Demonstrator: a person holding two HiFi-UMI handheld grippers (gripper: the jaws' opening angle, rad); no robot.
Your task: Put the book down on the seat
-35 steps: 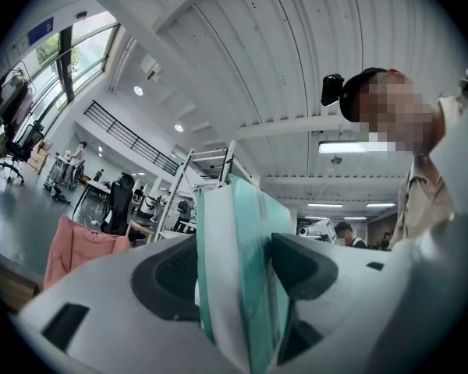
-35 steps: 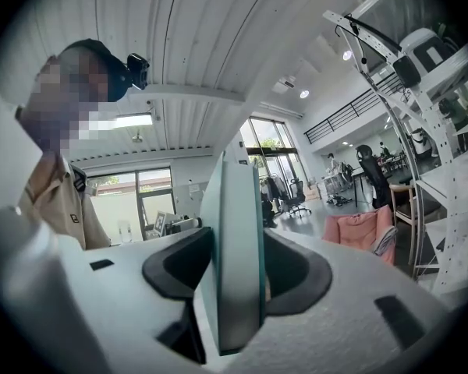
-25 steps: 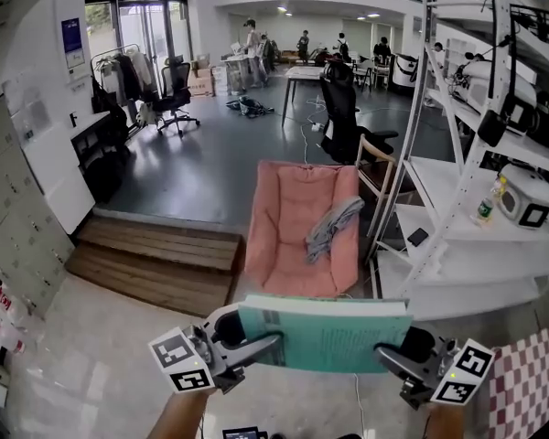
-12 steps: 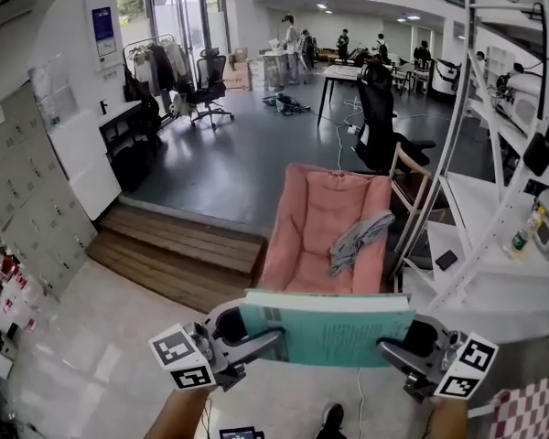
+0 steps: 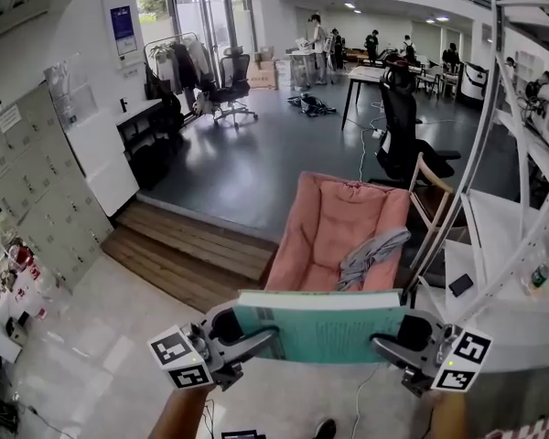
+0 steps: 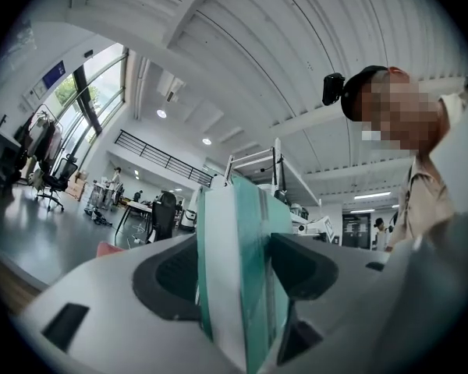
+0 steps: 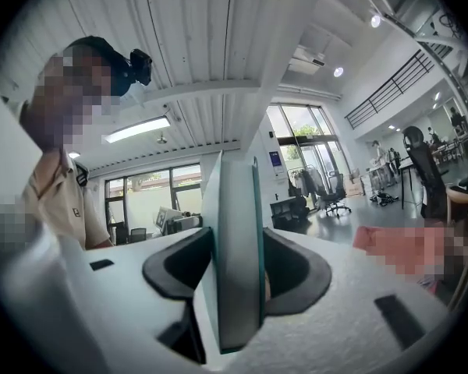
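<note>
In the head view the teal book (image 5: 320, 334) hung level between the left gripper (image 5: 261, 341) and right gripper (image 5: 384, 344), short of the pink seat (image 5: 325, 236). The left gripper view showed its jaws clamped on the book's edge. The right gripper view showed likewise.

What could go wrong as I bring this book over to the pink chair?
The book is pinched only at its two ends, by the left tool and the right tool; a slip at either end could drop it. A grey cloth lies on the right of the chair, so the book might land tilted. The white rack stands close beside the chair; the right tool could knock it.
</note>
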